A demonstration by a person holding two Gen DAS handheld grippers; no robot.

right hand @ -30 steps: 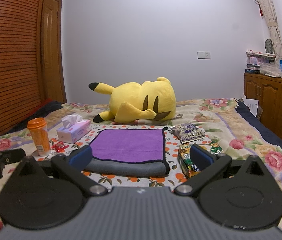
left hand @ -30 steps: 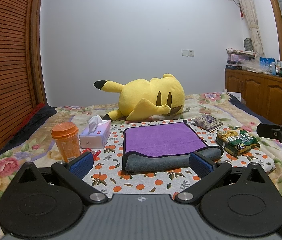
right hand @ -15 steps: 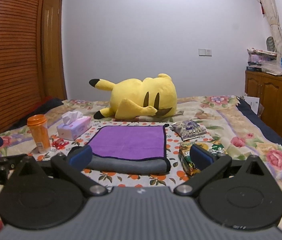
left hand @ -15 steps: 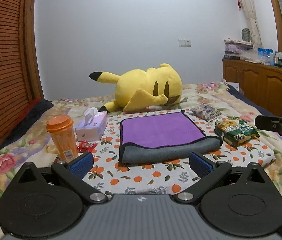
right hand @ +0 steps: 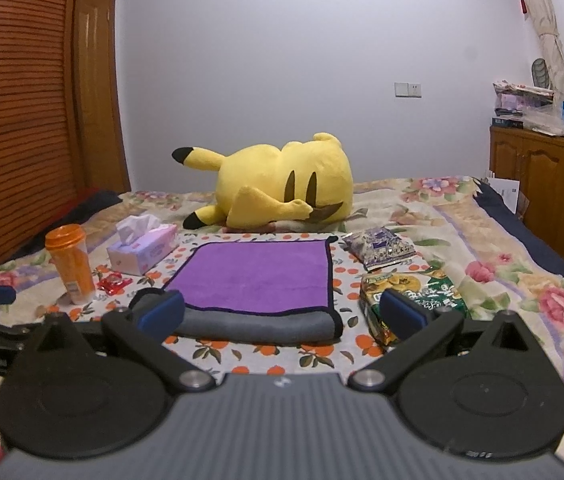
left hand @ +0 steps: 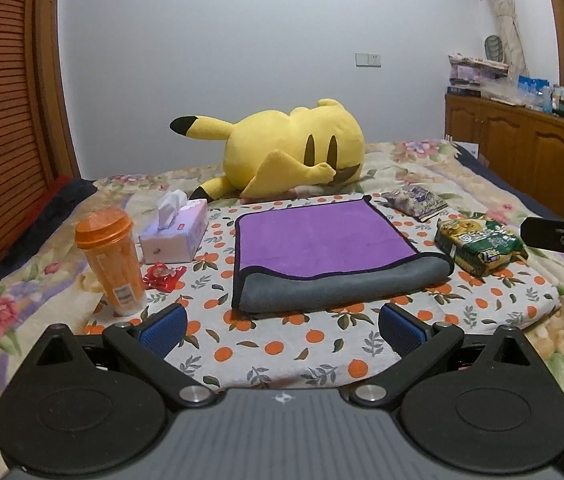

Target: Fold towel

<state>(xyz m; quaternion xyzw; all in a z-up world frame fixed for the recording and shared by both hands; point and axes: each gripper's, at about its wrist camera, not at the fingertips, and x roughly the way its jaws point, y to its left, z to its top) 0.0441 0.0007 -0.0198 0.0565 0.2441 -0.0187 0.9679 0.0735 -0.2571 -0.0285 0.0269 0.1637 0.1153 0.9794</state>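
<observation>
Towel (left hand: 322,236): purple top, grey underside, black trim. Cloth (left hand: 282,344): white, orange-fruit print. Plush (left hand: 294,152): yellow, black-tipped. Cup (left hand: 108,256): orange. Pads (left hand: 162,328): blue.

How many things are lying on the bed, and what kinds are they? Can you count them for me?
Towel: 1
Yellow plush toy: 1
Tissue box: 1
Orange cup: 1
Snack bags: 2, purple bag and green bag
Red wrapper: 1
Total: 7
</observation>
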